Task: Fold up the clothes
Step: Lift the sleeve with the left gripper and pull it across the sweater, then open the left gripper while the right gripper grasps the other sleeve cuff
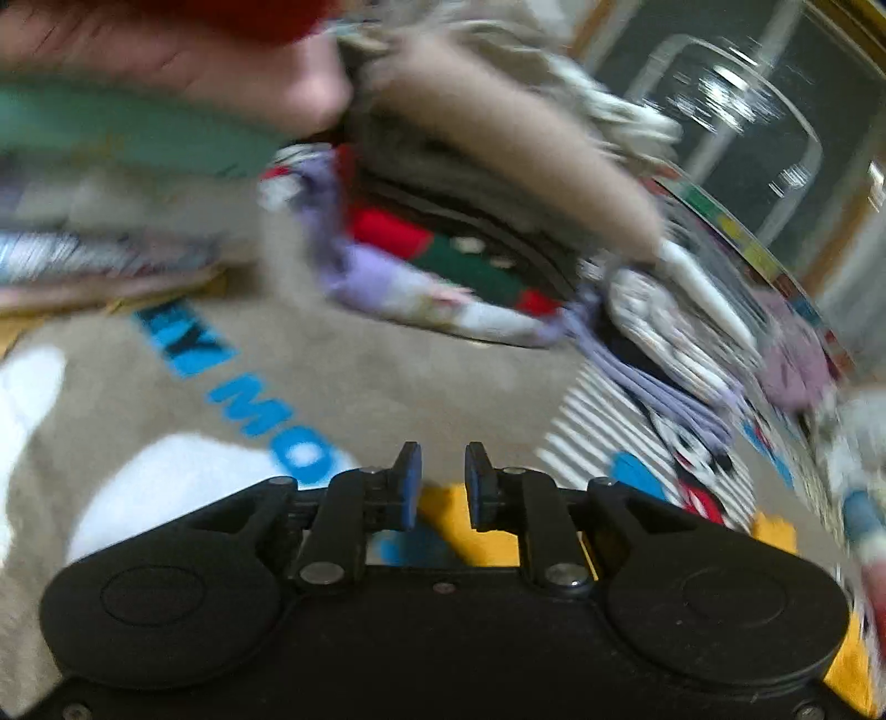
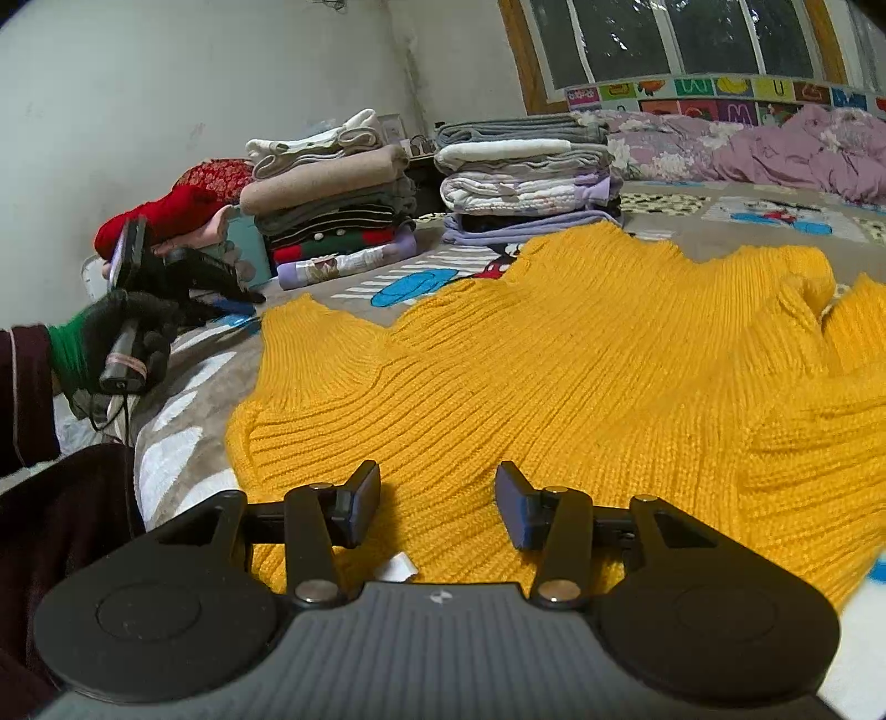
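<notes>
Stacks of folded clothes rise at the far side of the bed [image 2: 354, 288], well beyond the work: a left stack [image 2: 332, 210] with cream, beige, grey and striped layers over a red-and-green knit, and a right stack [image 2: 526, 177] of grey, white and lilac pieces. A red garment [image 2: 160, 216] lies beside the left stack near the wall, and a rumpled lilac quilt [image 2: 775, 149] runs under the window [image 2: 681, 39]. None of these touches the yellow sweater [image 2: 554, 360], which lies spread across the cartoon-print bed cover in front of the right gripper [image 2: 437, 509]. Its near hem sits just under that gripper's blue-padded fingers; a small white tag [image 2: 396, 567] shows at the edge. The knit is thick and ribbed, with parallel ridges that fan outward, a wavy far border and a bunched fold at the right.

The right gripper is spread wide, holding nothing. The left gripper [image 1: 442, 487] hangs over the grey bed cover with its blue lettering, its pads a narrow gap apart and nothing between them; a strip of yellow knit shows just below it. That view is heavily blurred. From the right wrist view, a hand in a black glove with a green cuff [image 2: 119, 343] holds the left tool's handle off to the side.
</notes>
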The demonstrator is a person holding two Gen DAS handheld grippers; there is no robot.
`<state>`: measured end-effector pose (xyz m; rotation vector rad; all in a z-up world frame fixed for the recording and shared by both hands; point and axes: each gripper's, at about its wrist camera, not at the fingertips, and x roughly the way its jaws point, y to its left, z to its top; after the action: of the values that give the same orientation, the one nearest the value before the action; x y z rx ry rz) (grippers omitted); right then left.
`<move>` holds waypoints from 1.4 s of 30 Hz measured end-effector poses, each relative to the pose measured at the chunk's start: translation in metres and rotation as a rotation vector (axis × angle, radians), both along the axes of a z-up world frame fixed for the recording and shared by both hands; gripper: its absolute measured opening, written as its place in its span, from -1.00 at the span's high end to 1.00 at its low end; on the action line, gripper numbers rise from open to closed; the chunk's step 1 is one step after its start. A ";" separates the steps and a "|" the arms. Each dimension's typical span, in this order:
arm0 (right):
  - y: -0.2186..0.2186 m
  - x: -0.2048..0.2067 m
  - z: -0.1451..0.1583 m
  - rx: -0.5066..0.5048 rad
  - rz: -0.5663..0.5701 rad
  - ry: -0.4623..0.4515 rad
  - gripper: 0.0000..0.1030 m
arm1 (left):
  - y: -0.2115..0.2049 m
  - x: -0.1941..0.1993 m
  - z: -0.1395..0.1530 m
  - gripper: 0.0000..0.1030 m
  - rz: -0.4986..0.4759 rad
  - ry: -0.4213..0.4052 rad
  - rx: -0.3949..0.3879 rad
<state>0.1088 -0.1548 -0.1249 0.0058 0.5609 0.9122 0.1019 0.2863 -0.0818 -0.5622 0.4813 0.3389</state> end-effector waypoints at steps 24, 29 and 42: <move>-0.153 0.032 0.028 0.429 -0.541 0.010 -0.03 | -0.254 0.019 -0.018 0.01 -0.848 0.023 0.205; -0.198 0.058 -0.023 0.639 -0.747 0.331 -0.03 | -0.275 0.034 -0.012 0.01 -0.929 0.001 0.231; -0.173 0.106 -0.018 0.509 -0.698 0.406 -0.06 | -0.269 0.050 -0.024 0.01 -0.973 -0.036 0.087</move>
<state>0.2152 -0.3281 -0.1429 0.8143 0.6260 0.3408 0.1522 0.0170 -0.1056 -0.1992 0.6441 -0.5755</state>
